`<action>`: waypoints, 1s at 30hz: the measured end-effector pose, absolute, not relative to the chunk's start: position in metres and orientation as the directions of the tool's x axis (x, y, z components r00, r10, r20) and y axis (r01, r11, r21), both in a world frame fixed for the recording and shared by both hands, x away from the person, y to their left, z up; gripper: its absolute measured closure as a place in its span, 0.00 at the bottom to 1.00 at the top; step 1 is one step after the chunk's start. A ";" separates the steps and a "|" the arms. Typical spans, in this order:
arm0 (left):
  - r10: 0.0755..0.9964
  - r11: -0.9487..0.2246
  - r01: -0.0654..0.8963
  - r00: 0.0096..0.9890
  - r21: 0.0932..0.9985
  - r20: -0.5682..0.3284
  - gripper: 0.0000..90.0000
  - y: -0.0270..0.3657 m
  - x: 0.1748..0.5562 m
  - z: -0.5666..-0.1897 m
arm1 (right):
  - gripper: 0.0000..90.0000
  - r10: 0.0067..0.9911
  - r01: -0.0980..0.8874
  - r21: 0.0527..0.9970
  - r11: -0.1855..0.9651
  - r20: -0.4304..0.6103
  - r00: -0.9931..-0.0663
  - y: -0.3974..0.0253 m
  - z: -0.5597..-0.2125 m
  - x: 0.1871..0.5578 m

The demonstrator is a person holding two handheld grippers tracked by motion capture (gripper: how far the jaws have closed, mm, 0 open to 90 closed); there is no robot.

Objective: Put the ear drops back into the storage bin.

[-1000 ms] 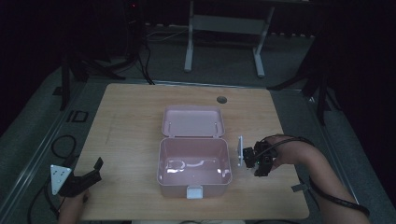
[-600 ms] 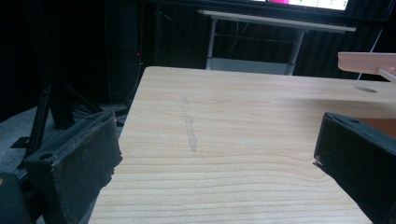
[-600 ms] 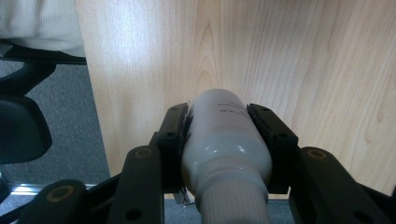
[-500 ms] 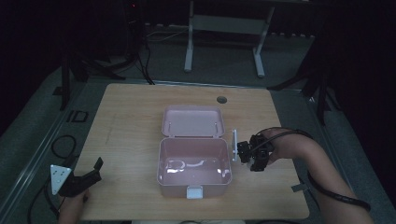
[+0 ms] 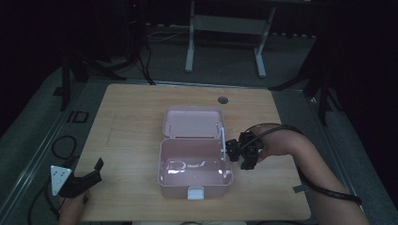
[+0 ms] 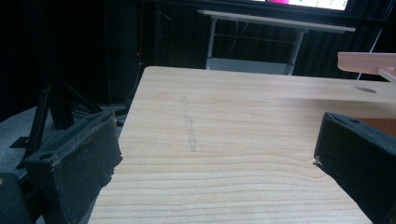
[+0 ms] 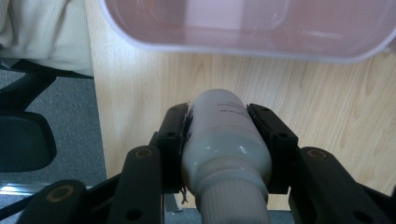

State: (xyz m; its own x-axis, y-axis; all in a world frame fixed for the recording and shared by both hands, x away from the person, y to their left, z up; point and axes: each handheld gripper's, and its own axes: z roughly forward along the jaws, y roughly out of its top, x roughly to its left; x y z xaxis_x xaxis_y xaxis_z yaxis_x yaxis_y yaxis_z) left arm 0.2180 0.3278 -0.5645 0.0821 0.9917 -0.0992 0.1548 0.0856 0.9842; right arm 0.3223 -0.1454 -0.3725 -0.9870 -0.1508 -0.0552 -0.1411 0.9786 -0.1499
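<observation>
Bottle [image 7: 227, 140] clamped between the right gripper [image 7: 224, 119] jaws, held just beside the open pink box [image 5: 195, 161], by its right wall. Judgement: lift clear of the rim before releasing inside. Left gripper [image 5: 77, 180] rests far left, jaws wide apart, holding nothing.

Over the last second the right tool [image 5: 234, 151], its jaws clamped on a white bottle [image 7: 225, 140], has moved leftward from beside the open pink box [image 5: 195, 176] until it sits right against the box's right rim, bottle tilted toward the inside.
</observation>
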 end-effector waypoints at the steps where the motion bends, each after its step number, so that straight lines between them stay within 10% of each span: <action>1: 0.992 0.086 0.155 0.082 0.984 -0.099 0.01 0.328 0.218 -0.565 | 0.66 -0.155 -0.145 -0.151 0.978 -0.054 -0.986 -0.142 -0.372 0.322; 30: 0.991 0.089 0.158 0.087 0.983 -0.103 0.00 0.328 0.218 -0.564 | 0.66 -0.272 -0.267 -0.114 0.957 -0.035 -0.962 -0.084 -0.408 0.325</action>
